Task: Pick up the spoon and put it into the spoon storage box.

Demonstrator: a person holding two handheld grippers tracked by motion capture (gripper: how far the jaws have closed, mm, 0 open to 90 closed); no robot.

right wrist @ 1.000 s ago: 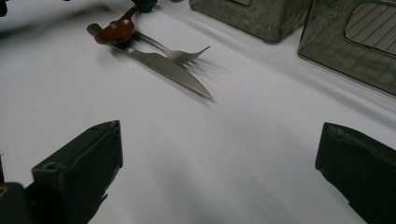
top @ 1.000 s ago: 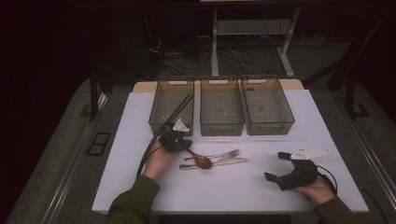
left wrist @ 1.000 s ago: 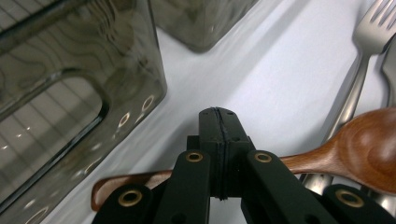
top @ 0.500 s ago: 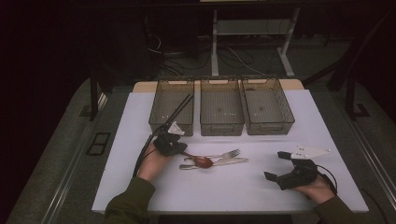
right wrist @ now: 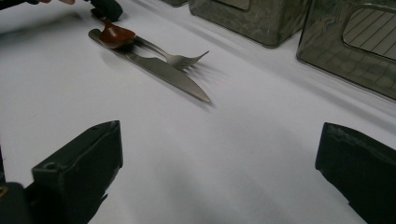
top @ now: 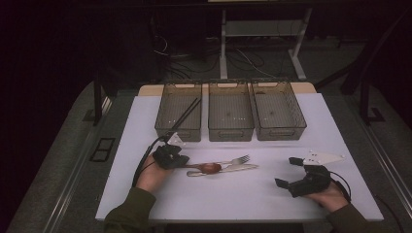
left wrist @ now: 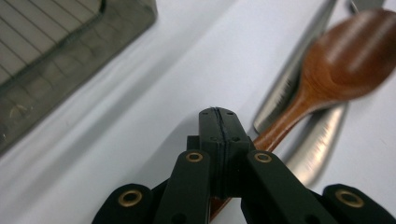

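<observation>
ok quick headcount: three clear plastic bins lined up at the back of the white surface (top: 145, 145), left bin (top: 178, 112), middle bin (top: 231, 112), right bin (top: 278, 111). Two black chopsticks (top: 187, 112), both in the left bin. One wooden spoon (top: 210, 168), one fork (top: 237, 160), one knife (top: 239, 168), bunched together. Two claws: left claw (top: 180, 158) and right claw (top: 286, 172), one per hand.

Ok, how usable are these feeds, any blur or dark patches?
High view: white table well lit, surroundings nearly black. Left gripper view: wooden spoon bowl is soft, the bin too. Right gripper view: knife and fork sharp enough, own jaws slightly blurred.
</observation>
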